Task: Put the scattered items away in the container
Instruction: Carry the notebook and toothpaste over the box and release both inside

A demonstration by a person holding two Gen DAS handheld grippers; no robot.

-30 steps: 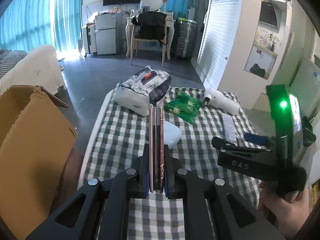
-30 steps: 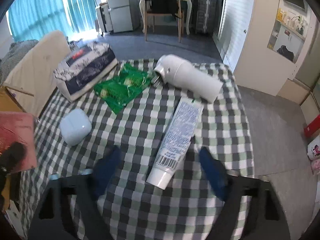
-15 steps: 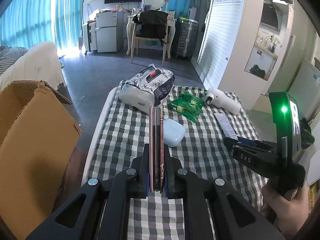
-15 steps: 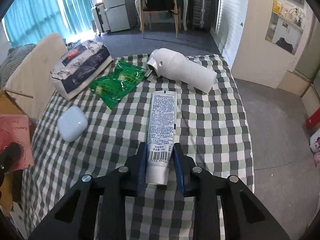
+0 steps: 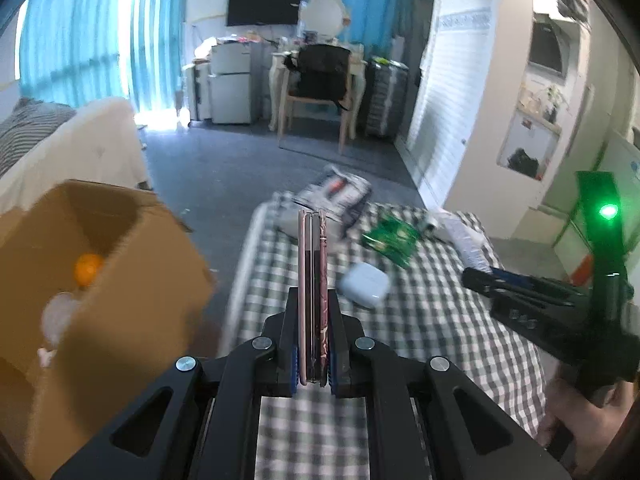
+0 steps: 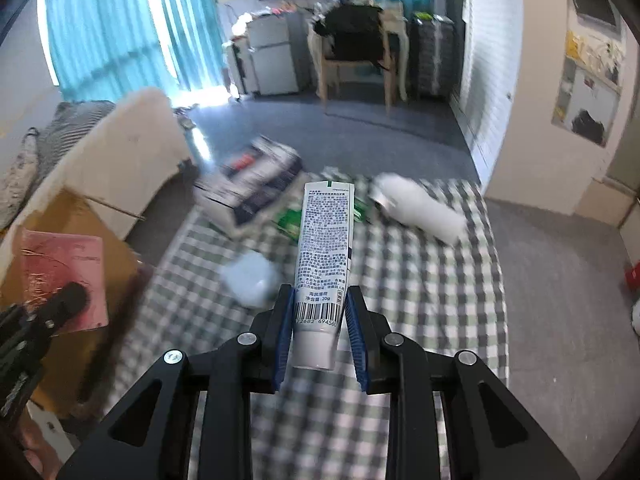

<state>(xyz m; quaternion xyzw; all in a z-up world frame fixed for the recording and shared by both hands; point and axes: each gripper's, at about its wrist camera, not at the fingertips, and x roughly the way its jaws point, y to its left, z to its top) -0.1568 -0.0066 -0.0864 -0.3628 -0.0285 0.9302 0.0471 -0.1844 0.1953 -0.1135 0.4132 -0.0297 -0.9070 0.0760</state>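
1. While the cardboard box (image 5: 100, 280) stands open at the left of the checked table (image 5: 420, 340), a thin pink-edged phone in a patterned case (image 5: 313, 300) is held edge-on between the closed jaws of the left gripper (image 5: 313, 364), clear of the cloth.
2. A white toothpaste tube (image 6: 325, 256) is clamped near its cap end by the blue pads of the right gripper (image 6: 320, 332); the tube is raised above the table with its printed back facing up and its crimped end pointing away.
3. Inside the box, an orange ball (image 5: 88, 274) and some pale, blurred things are seen; what the pale things are cannot be told.
4. On the cloth, a white rounded case (image 5: 366, 284) is found just right of the phone's edge, with a green packet (image 5: 392, 236) beyond it.
5. A patterned grey-and-white soft pack (image 6: 252, 184) is seen at the far left end of the table, and a white cylindrical appliance (image 6: 420, 208) lies on its side at the far right.
6. In the left wrist view, the right gripper's body is seen at the right with a green light (image 5: 608, 211) lit, held by a hand (image 5: 588, 432).
7. Behind the table, a wooden chair (image 5: 316, 92) with a black bag, a small white fridge (image 5: 230, 84) and blue curtains (image 5: 76, 40) are shown.
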